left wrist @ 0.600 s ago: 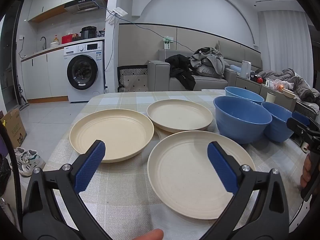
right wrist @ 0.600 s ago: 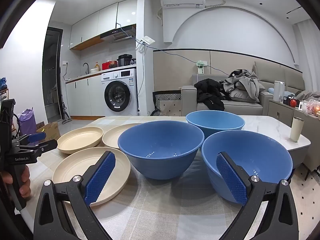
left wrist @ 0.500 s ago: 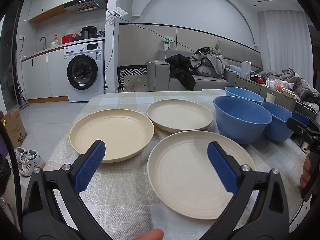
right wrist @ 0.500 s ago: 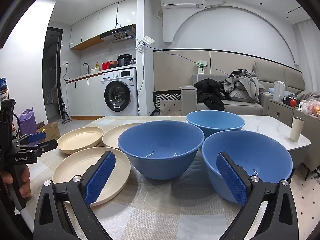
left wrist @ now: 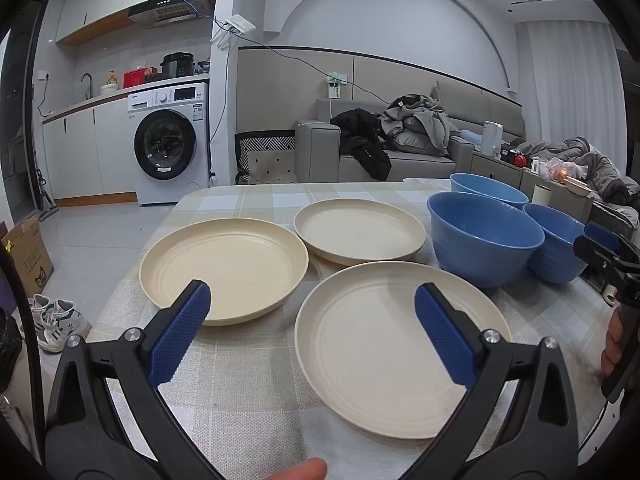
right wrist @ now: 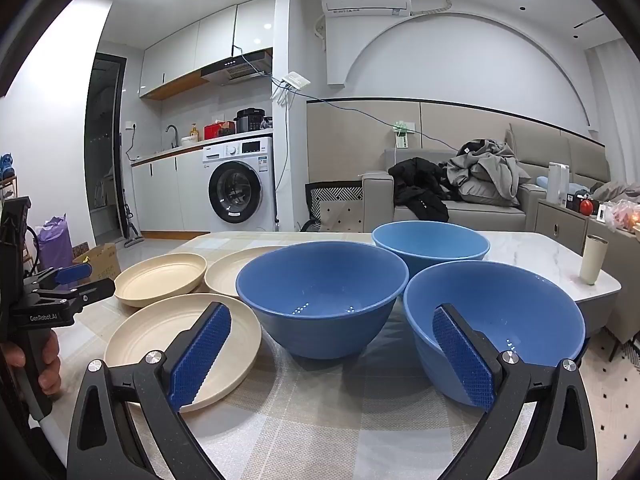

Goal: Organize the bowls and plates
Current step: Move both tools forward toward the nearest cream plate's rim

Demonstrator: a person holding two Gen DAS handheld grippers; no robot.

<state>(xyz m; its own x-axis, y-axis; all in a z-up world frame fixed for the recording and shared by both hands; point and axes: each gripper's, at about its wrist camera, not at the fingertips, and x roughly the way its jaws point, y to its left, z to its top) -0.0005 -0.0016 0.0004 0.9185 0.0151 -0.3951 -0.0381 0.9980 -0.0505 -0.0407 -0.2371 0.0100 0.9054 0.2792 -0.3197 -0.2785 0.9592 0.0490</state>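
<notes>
Right now I hold my left gripper spread wide and empty above the near edge of the table, over the gap between the near plate and the left plate. A third plate lies behind them. My right gripper is likewise spread and empty, low before the middle bowl and the right bowl; the far bowl sits toward the back edge.

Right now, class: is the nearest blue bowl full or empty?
Empty: the nearest blue bowl shows only its bare blue inside, nothing in it.
</notes>
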